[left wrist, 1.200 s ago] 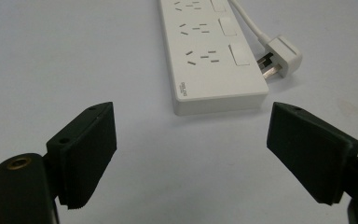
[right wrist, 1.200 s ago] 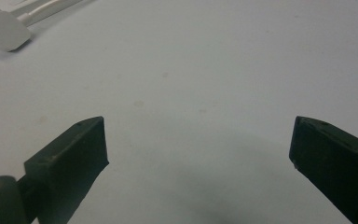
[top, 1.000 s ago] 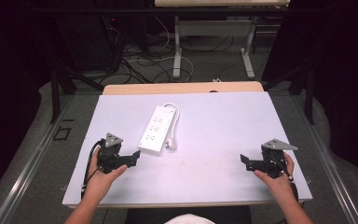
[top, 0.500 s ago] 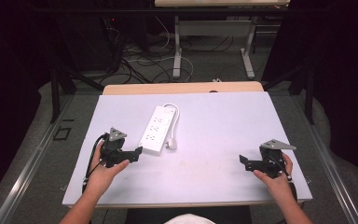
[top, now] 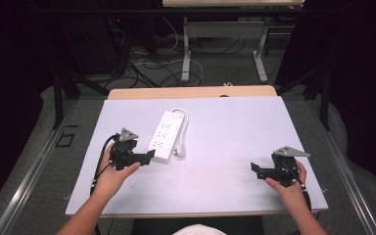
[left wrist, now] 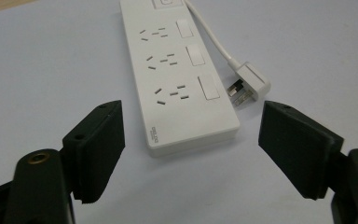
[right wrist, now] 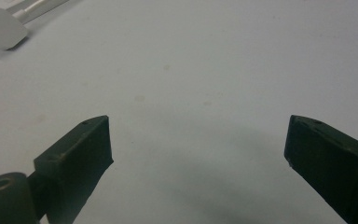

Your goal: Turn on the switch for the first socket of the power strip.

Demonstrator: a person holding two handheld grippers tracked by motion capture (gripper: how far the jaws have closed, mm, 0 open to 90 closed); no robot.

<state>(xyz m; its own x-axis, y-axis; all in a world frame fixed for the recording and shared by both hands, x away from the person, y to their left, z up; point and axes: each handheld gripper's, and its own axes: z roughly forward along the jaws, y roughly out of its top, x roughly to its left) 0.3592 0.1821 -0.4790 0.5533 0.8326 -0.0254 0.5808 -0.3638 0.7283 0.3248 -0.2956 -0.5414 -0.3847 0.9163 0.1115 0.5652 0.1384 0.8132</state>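
Right tongs [top: 260, 170]: near right of the worktop [top: 235, 132], held low in the right hand [top: 289, 183]; jaws spread wide, nothing between them, bare surface beneath in the right gripper view [right wrist: 196, 135]; parked where they were a second ago.

Left tongs [top: 149, 155]: near left, in the left hand [top: 110, 174]; shifted since a second ago, carried right and a little farther across the worktop, now just short of the near end of the power strip; jaws apart, having just been closing slightly, with nothing pressed between the pads.

Left tongs, own view [left wrist: 191, 135]: jaws flank the strip's near end, one on each side, apart from its edges; no contact yet.

Power strip [top: 166, 134]: white, three-socket, flat on the worktop left of centre, long axis running near to far; unmoved across the last second.

Plug [top: 181, 152]: white, lying on the surface just right of the strip's near end, pins turned toward the strip [left wrist: 182, 79]; cord [top: 185, 122] looping from the far end down the right side.

Meaning of the change: approach nearly done; jaw width being trimmed toward the strip's width; likely next a short advance and a squeeze across the near end.

Risk: pushing the strip along the smooth top before the pads close; right-hand pad possibly catching the plug [left wrist: 251, 81].

Far edge: bare wood strip [top: 191, 92] beyond the white surface, cables on the floor behind.
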